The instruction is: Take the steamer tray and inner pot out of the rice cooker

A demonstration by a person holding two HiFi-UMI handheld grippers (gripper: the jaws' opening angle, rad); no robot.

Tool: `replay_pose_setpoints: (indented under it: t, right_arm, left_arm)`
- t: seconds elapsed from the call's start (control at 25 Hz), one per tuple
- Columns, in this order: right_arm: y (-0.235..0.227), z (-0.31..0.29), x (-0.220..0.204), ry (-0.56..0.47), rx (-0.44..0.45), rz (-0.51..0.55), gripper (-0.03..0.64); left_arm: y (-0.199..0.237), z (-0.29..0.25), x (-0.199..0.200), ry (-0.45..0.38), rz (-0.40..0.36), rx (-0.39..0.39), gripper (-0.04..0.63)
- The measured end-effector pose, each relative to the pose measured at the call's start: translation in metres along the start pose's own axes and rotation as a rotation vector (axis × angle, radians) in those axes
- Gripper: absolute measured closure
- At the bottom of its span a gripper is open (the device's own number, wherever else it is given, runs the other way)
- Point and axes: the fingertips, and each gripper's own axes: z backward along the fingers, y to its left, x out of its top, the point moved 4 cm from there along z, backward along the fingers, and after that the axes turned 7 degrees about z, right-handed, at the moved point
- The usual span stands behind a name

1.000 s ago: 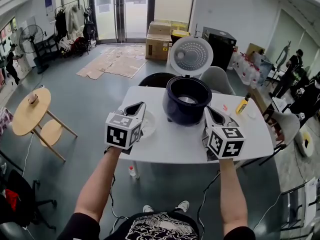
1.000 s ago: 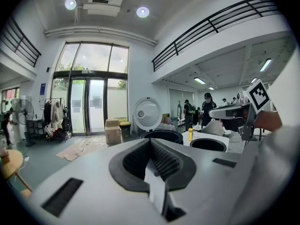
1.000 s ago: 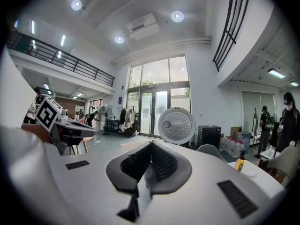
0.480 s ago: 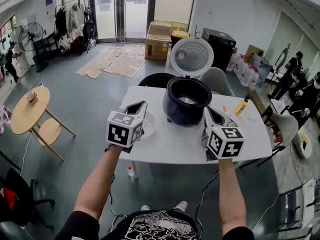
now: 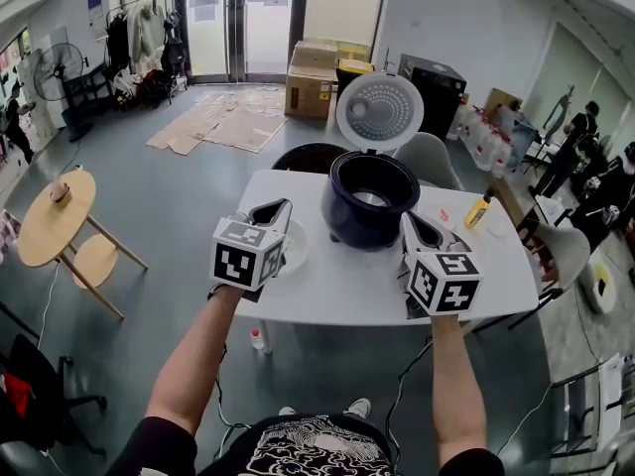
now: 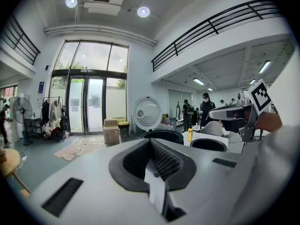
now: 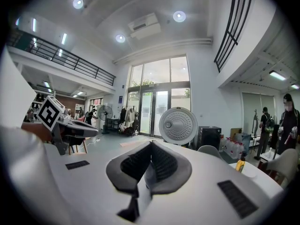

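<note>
The dark blue rice cooker [image 5: 369, 201] stands on the white table [image 5: 342, 286] with its round white lid [image 5: 378, 110] tipped up behind it. A metal inner part glints inside the bowl [image 5: 371, 198]. My left gripper [image 5: 279, 209] hovers left of the cooker, shut and empty. To the cooker's right, my right gripper [image 5: 407, 220] is also shut and holds nothing. In the left gripper view the cooker's rim [image 6: 161, 135] and lid [image 6: 146, 114] lie ahead of the closed jaws. The right gripper view shows the lid [image 7: 178, 126] beyond its closed jaws.
A white round dish [image 5: 295, 247] lies on the table under the left gripper. A yellow bottle [image 5: 480, 209] stands at the table's right end. A black chair [image 5: 311, 157] and a grey chair [image 5: 434, 157] sit behind the table, a round wooden table [image 5: 57, 216] to the left.
</note>
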Motion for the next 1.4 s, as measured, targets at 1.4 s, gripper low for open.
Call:
replay_pose_setpoints:
  t: [1.4]
  right_arm:
    - [0.0, 0.015, 0.006, -0.063, -0.005, 0.056, 0.604]
  left_arm:
    - [-0.011, 0.001, -0.004, 0.011, 0.0, -0.007, 0.583]
